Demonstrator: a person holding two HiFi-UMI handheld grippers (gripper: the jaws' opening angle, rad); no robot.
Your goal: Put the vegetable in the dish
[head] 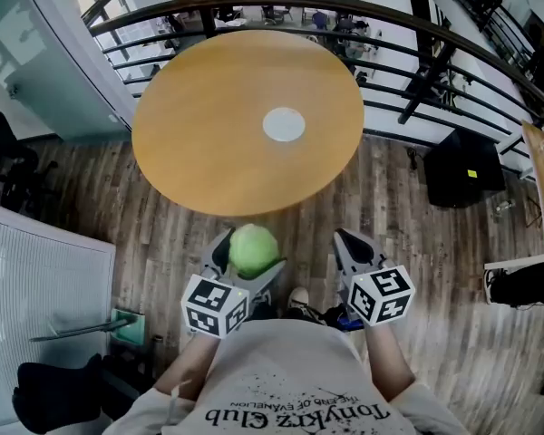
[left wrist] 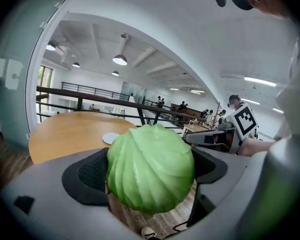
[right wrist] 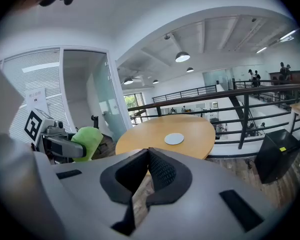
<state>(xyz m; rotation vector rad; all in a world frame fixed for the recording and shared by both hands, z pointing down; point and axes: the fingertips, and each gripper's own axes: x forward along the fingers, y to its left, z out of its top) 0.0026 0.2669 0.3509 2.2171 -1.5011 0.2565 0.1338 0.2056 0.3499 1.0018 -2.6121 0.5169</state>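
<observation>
The left gripper is clamped on a green cabbage, with one dark pad on each flank and the jaws spread wide around it. The cabbage hangs over the plank floor, just short of the near edge of the round wooden surface. The white dish lies near the middle of that surface, well apart from the cabbage. The right gripper is empty, its pads closed together, and is held beside the left one.

The step in hand looks like the carry to the dish. The squeeze needs to hold steady, because the cabbage is round and the pads grip only its sides; a slackened grip mid-way would likely drop it on the floor. It should go forward and a little to the right, high enough to clear the surface edge, until it is directly above the dish. It is best lowered until its underside rests on the dish before the jaws spread, since a round head released from above is liable to roll off a dish that looks flat and shallow. The jaws should open slowly and draw straight back so that neither pad nudges it. The right gripper does best out of the path.
</observation>
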